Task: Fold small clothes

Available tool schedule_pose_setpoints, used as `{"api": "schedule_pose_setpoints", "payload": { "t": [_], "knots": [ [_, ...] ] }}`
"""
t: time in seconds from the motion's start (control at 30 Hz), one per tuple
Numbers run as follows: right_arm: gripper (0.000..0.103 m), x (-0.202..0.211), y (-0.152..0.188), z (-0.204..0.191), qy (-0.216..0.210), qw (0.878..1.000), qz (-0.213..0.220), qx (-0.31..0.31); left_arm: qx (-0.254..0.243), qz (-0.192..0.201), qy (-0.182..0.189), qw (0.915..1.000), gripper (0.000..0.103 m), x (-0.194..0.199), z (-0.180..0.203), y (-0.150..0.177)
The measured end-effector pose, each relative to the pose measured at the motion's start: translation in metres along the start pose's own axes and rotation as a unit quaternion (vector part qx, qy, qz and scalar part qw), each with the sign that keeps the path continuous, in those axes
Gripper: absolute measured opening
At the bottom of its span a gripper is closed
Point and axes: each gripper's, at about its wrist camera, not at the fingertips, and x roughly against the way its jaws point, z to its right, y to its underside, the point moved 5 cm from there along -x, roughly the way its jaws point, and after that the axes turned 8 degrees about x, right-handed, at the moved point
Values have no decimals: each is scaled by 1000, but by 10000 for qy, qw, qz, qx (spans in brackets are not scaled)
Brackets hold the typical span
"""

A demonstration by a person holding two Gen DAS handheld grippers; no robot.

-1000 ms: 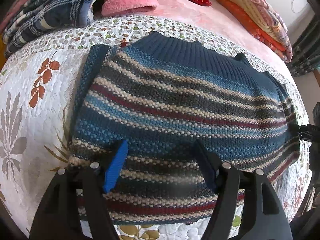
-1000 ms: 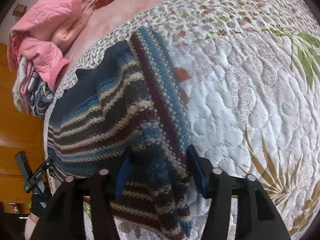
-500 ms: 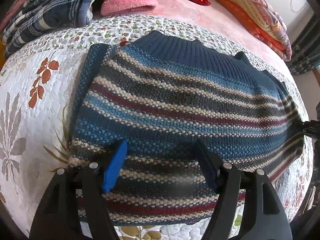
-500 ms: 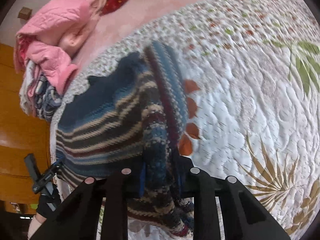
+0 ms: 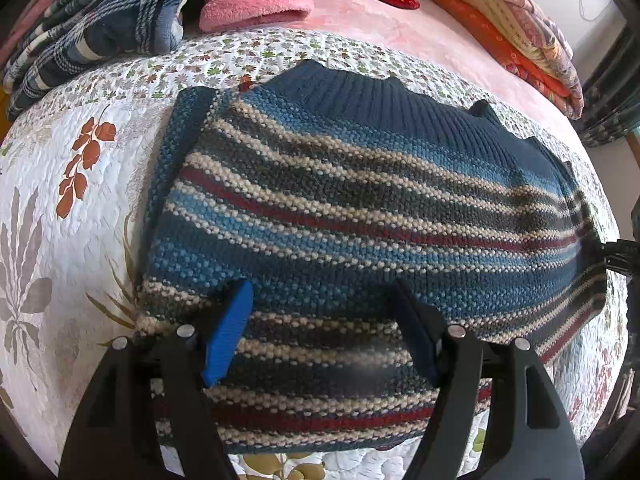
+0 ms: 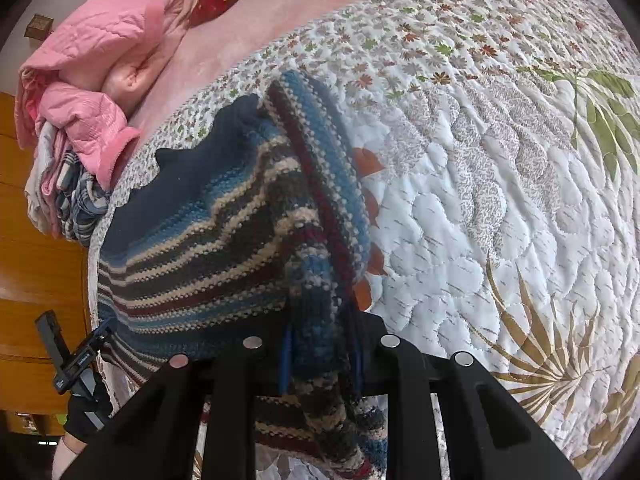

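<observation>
Right wrist | right gripper (image 6: 320,352) jaws clamp sweater (image 6: 224,240) edge

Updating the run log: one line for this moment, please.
task: fold small clothes | striped sweater on quilt | left gripper open over hem | right gripper shut on sweater edge

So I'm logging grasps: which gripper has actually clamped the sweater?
The right gripper: shut on the striped sweater. The left gripper is open.
</observation>
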Motion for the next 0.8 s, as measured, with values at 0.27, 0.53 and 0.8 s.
{"api": "schedule_pose_setpoints", "payload": {
  "t": [0.27, 0.53, 0.8],
  "knots": [
    [20, 27, -19, -55, -121, 9988, 222, 422, -12, -43, 49, 10000, 71, 0, -1, 0],
    [19, 29, -24, -152, 181, 9869, 277, 1581, 104, -96, 135, 9998, 71, 3, -3, -1],
    [19, 4, -18, -211, 462, 9744, 92, 2198, 246, -117, 223, 9994, 71, 7, -7, -1]
  ]
}}
